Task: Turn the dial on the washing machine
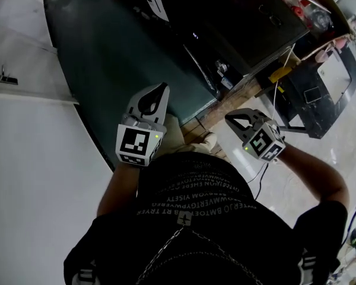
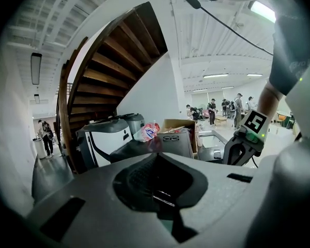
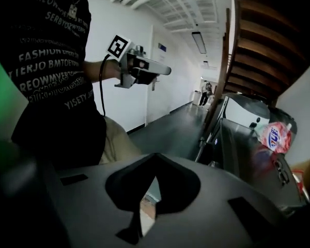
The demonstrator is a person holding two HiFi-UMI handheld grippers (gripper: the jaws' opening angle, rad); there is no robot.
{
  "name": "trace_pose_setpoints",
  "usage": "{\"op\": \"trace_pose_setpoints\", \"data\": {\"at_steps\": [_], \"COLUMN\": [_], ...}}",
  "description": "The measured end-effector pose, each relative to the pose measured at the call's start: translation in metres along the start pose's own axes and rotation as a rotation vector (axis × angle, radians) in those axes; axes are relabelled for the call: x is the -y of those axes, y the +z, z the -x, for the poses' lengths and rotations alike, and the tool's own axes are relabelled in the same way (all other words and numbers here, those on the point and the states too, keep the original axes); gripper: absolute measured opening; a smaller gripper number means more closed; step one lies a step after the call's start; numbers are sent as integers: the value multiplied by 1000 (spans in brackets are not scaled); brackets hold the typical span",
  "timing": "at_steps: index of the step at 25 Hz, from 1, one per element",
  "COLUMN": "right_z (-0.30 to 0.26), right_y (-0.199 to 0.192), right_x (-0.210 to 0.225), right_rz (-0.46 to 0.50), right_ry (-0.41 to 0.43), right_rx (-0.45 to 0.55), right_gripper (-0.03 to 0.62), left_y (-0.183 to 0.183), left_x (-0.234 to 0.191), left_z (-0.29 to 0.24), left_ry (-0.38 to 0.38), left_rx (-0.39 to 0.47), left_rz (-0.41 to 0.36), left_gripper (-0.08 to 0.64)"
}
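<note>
The washing machine (image 1: pixel 237 22) is a dark, grey-topped unit at the top of the head view, and it also shows as a grey machine (image 3: pixel 243 133) (image 2: pixel 111 138) in both gripper views. I cannot make out its dial. My left gripper (image 1: pixel 163 88) is held in front of my chest, shut and empty, well short of the machine. Its jaws (image 2: pixel 157 155) meet at the tips. To its right, my right gripper (image 1: pixel 228 117) is also shut on nothing, tips together (image 3: pixel 154 155). Each gripper shows in the other's view, the right gripper (image 2: pixel 232 154) and the left gripper (image 3: pixel 165 71).
A red and white snack bag (image 2: pixel 149 132) and a cardboard box (image 2: pixel 178 125) sit on the machines. A wooden staircase (image 2: pixel 113 66) rises overhead. A dark floor strip (image 1: pixel 107 52) runs beside a white wall (image 1: pixel 29 159). People stand in the far background (image 2: pixel 212 107).
</note>
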State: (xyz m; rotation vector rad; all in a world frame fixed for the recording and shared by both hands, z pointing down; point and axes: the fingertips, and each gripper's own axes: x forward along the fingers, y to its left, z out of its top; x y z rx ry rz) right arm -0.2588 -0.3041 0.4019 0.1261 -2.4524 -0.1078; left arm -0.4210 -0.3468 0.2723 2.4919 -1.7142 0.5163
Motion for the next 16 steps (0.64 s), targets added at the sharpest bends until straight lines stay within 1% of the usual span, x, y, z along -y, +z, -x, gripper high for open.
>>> {"op": "trace_pose_setpoints", "data": {"at_steps": [2,4,8,10,12,14,16], "right_z": [1,4,7,11,16,19,22], "right_y": [17,37,84,103,114,118,118], "right_x": [-1,9,33,41,48,52,51], "right_rz": [51,60,-43,-59,-81,-153,-241], "right_ry": [-2,-39,-162,-246,-343,-417,-463], "right_rx": [29,83,253,322,365,398,421], "right_gripper": [-3,-3,-3,-3,-3,-3,-3], "left_y": [6,9,13,13,12,11,10], "left_x": [1,1,-4,-6,-9,-9,-7], "left_z": [4,6,13,18,22,27,33], "left_ry": [1,9,35,42,41,34,25], "left_rx": [2,11,28,30,27,19,16], "left_rz": [-11,-24,-22,-20,-22,-14,1], "left_gripper": [8,8,8,8,8,8,8]}}
